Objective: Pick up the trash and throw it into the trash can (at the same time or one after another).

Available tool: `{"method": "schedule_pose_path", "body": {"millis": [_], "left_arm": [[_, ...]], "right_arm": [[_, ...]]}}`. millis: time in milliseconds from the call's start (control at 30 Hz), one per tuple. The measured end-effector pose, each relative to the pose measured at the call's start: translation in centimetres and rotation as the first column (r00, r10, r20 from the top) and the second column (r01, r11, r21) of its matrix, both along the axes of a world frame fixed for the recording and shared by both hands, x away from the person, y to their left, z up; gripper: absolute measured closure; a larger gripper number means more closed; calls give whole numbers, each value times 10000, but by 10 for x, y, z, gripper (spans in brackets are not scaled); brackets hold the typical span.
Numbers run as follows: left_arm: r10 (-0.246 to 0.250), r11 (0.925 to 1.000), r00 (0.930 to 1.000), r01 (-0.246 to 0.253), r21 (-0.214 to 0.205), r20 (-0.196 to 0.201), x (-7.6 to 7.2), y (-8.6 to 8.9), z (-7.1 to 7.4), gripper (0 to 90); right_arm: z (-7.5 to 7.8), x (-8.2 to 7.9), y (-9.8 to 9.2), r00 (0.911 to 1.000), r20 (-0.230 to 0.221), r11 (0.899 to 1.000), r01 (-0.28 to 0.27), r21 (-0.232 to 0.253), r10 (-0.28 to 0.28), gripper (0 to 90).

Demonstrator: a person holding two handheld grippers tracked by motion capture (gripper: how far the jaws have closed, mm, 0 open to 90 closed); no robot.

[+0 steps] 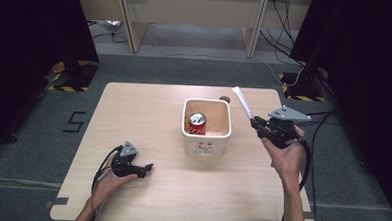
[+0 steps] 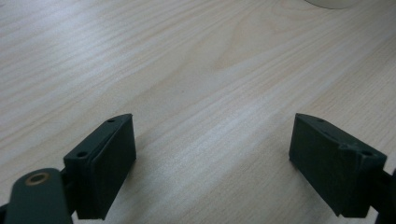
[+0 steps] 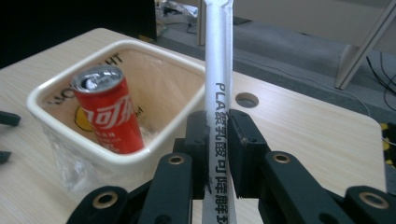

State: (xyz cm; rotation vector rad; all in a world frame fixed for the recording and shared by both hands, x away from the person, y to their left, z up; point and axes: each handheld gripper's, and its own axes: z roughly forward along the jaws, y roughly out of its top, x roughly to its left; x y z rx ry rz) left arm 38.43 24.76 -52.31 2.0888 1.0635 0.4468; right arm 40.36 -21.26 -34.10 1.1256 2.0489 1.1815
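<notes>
A cream square bin point(image 1: 206, 134) stands mid-table with a red soda can point(image 1: 197, 123) leaning inside it. My right gripper point(image 1: 257, 122) is raised just right of the bin, shut on a white paper-wrapped straw point(image 1: 243, 102) that sticks up and away from the jaws. In the right gripper view the straw point(image 3: 218, 93) runs up between the pressed pads, with the can point(image 3: 109, 114) and bin point(image 3: 70, 135) to its left. My left gripper point(image 1: 149, 167) rests low at the front left, open, its jaws wide apart over bare wood point(image 2: 212, 135).
The wooden table point(image 1: 149, 108) has a round cable hole point(image 1: 225, 99) behind the bin. Dark curtains hang at both sides, and desk legs and cables lie on the floor beyond the far edge.
</notes>
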Motion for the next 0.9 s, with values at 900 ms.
{"method": "schedule_pose_path", "body": {"millis": [900], "left_arm": [[-8, 10000, 10000, 8, -15, -10, 0, 0, 0, 141]], "right_arm": [[30, 38, 69, 9931, 189, 9925, -1165, 361, 1159, 788]]}}
